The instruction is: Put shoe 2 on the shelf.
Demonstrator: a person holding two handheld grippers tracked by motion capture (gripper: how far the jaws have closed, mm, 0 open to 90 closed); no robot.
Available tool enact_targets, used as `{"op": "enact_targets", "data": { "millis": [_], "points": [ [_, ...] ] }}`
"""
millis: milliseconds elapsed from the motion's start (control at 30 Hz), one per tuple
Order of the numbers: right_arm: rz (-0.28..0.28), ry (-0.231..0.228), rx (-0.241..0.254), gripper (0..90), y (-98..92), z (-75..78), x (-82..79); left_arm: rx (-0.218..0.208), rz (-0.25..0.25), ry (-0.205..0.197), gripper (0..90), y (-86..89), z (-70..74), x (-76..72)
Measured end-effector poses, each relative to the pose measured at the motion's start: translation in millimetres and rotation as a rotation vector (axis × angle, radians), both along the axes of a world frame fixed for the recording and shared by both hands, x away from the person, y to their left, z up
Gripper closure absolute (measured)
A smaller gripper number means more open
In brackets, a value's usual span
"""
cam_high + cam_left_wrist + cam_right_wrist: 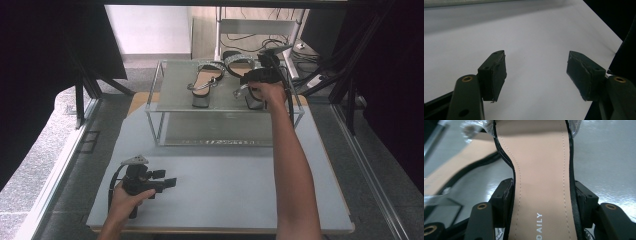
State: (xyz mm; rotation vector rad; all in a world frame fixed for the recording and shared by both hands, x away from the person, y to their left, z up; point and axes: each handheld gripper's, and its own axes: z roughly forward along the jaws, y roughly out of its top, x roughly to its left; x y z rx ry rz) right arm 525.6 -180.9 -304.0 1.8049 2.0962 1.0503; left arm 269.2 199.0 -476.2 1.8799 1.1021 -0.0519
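At the near edge of the surface (pixel 220 200), the left hand-held gripper (pixel 167 183) is held low by the person's left hand (pixel 125 196), well apart from everything else. Its jaws are seen spread wide in the left gripper view, with nothing between the pads (pixel 496 75) but bare white top.

Farther back, a 2-tier wire-framed shelf (pixel 170 102) is set on the surface. On its upper tier 2 heeled sandals are laid side by side: the left sandal (pixel 205 80) lies untouched, and the right sandal (pixel 240 67) is met by the right hand-held gripper (pixel 260 75) at the end of the outstretched right arm.

In the right gripper view the jaws are seen closed against both black edges of the tan insole (pixel 541 182), at its narrow waist just ahead of the printed lettering.

The sandal is judged light, with a stiff sole that should not fold under a sideways pinch. The glossy black edging looks slippery, so a tilt could let it slide. The glittery straps (pixel 239 59) appear soft and are best left alone; the waist, where the sole is narrowest, is judged the surest place to be held.
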Motion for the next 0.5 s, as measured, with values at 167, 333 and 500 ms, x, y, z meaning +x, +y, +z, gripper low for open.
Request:
{"op": "enact_targets", "data": {
  "millis": [167, 333, 500],
  "points": [
    [-0.022, 0.065, -0.094, 40.4, 9.7, -2.7, 9.3, 0.007, -0.005, 0.002, 32.4, -2.0, -0.6, -0.6],
    [-0.057, 0.112, -0.147, 39.2, 12.2, -6.0, 14.8, 0.01, -0.005, 0.004, 32.4, -2.9, -1.3, -1.9],
    [-0.036, 0.112, -0.173, 36.7, 14.1, -6.1, 15.5, 0.017, -0.01, 0.006, 32.3, -5.5, -2.3, -2.7]
  ]
}}
